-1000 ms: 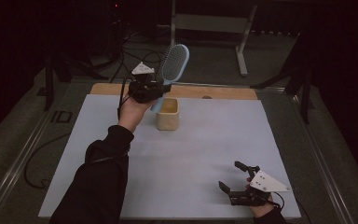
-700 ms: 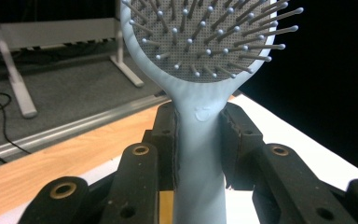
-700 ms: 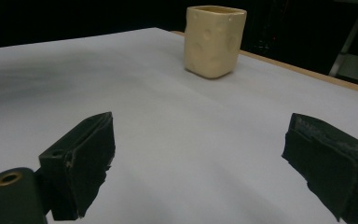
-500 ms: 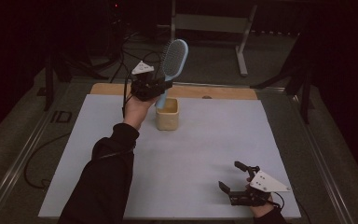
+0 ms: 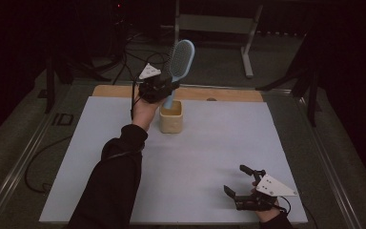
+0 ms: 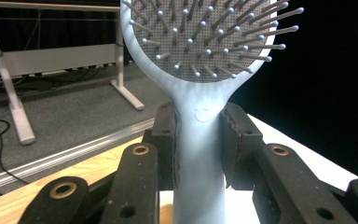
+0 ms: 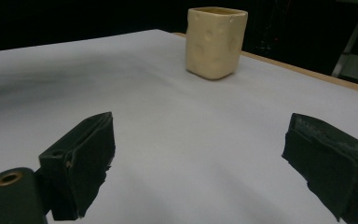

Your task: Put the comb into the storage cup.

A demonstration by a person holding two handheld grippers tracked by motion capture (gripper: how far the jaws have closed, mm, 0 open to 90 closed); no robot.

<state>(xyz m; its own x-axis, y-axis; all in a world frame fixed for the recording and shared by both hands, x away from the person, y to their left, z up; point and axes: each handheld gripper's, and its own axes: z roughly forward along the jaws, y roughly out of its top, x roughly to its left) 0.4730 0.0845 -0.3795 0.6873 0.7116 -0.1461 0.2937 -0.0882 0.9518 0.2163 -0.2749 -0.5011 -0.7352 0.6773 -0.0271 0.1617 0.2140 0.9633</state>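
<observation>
A light blue hairbrush point(image 5: 180, 61) stands nearly upright, head up, its handle end reaching down into a cream square cup point(image 5: 171, 117) at the table's far middle. My left gripper point(image 5: 161, 89) is shut on the brush handle just above the cup. In the left gripper view both pads clamp the hairbrush handle point(image 6: 198, 144) below the bristled head. My right gripper point(image 5: 240, 181) rests open near the front right of the white mat point(image 5: 209, 152), nothing between its jaws. The right gripper view looks across the mat to the cream cup point(image 7: 216, 41).
A wooden strip point(image 5: 228, 94) runs along the mat's far edge. Metal rails point(image 5: 24, 157) border the table. Beyond it lie cables point(image 5: 138, 47) on the floor and a grey stand point(image 5: 219, 24).
The left gripper has tilted the hairbrush more upright and shifted it slightly over the cup. The right gripper has stayed in place.
</observation>
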